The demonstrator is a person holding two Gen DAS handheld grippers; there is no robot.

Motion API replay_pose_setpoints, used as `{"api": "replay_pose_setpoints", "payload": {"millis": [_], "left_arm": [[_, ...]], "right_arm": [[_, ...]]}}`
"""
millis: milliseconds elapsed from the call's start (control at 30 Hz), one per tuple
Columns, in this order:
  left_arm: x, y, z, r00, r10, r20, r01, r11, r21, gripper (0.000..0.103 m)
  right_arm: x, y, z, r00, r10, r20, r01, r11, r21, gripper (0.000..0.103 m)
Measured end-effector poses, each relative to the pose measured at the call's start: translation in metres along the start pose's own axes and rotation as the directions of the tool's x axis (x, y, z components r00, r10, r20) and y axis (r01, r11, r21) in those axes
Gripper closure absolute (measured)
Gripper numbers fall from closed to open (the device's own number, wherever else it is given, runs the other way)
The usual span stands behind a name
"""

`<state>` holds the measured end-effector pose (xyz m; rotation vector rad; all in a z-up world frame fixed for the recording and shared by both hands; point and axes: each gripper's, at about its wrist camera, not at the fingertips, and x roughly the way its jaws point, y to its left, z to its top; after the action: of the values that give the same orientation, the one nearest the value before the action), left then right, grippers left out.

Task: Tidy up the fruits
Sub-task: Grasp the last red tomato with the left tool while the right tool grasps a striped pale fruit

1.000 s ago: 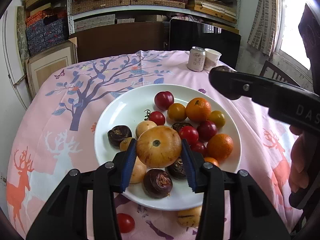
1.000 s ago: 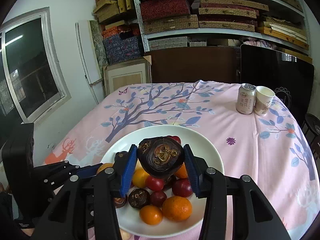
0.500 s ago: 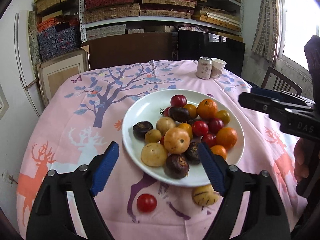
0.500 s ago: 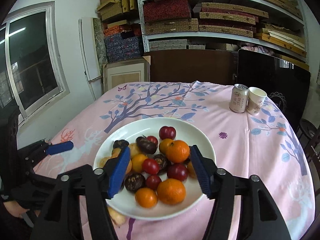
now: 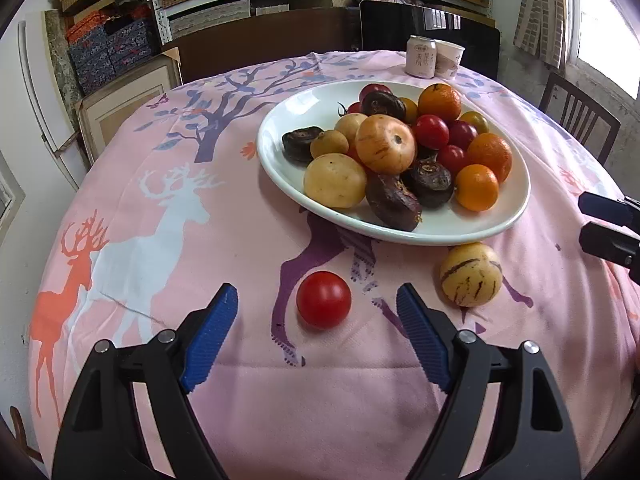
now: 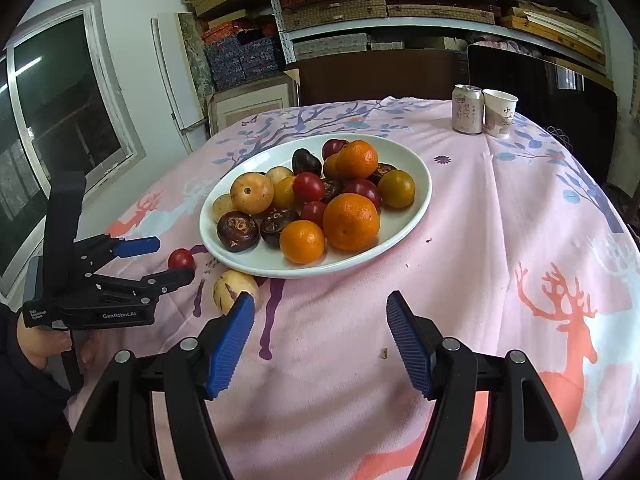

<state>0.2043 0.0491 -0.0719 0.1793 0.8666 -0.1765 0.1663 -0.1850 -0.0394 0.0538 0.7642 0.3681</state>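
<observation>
both the left hand-held gripper (image 5: pixel 316 312) and right hand-held gripper (image 6: pixel 320 320) have let go of their fruit, pulled back wide open and empty, leaving the white plate (image 5: pixel 504 220) piled mid-frame while a red tomato (image 5: pixel 324 299) and striped yellow fruit (image 5: pixel 471 280) lie on the bench below it, probably next.

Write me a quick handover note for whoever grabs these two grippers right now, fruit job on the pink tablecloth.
Left gripper: open, empty, low over the cloth with the red tomato lying just ahead between its fingers.
Right gripper: open, empty, hovering near the table's front edge.
White plate: piled with oranges, tomatoes, dark chestnut-like fruits and yellow fruits.
Off the plate: the red tomato and a striped yellow fruit, both on the cloth by the plate's near rim.
Left to do: likely plate those two; the tomato looks the easiest first grab.
</observation>
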Motion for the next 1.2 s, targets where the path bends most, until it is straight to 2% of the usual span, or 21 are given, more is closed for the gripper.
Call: {"api": "replay_pose_setpoints", "payload": {"millis": [33,67,133,267,333,433,500,733,1200], "left_arm": [[0.002,0.000,0.000,1.000,-0.006,-0.001,0.006,1.000,-0.001,0.038],[0.005,0.000,0.000,1.000,-0.014,-0.010,0.014,1.000,-0.002,0.057],[0.011,0.000,0.001,0.999,-0.035,-0.030,0.034,0.999,-0.008,0.067],[0.013,0.003,0.001,0.997,-0.067,-0.025,0.067,0.997,-0.023,0.076],[0.009,0.007,0.000,0.996,-0.085,0.006,0.085,0.995,-0.048,0.077],[-0.010,0.016,0.000,0.989,-0.098,0.110,0.108,0.990,-0.089,0.077],[-0.014,0.019,0.000,0.986,-0.099,0.133,0.113,0.988,-0.102,0.077],[-0.018,0.022,0.002,0.982,-0.121,0.148,0.138,0.984,-0.116,0.077],[-0.011,0.022,0.002,0.984,-0.127,0.121,0.142,0.982,-0.122,0.077]], "right_arm": [[0.000,0.001,-0.001,1.000,-0.004,-0.002,0.004,1.000,-0.002,0.034],[0.000,0.001,-0.002,1.000,-0.005,-0.005,0.005,1.000,-0.004,0.034],[0.002,0.004,-0.004,1.000,-0.007,-0.015,0.007,1.000,-0.009,0.034],[0.007,0.009,-0.006,0.999,-0.006,-0.035,0.005,1.000,-0.019,0.034],[0.011,0.014,-0.007,0.999,-0.001,-0.047,0.000,1.000,-0.024,0.034],[0.019,0.026,-0.006,0.997,0.015,-0.076,-0.018,0.999,-0.046,0.034],[0.025,0.035,-0.004,0.996,0.020,-0.089,-0.026,0.998,-0.065,0.034],[0.053,0.062,0.004,0.988,0.040,-0.147,-0.054,0.995,-0.089,0.034],[0.077,0.075,0.010,0.981,0.019,-0.195,-0.038,0.995,-0.097,0.035]]}}
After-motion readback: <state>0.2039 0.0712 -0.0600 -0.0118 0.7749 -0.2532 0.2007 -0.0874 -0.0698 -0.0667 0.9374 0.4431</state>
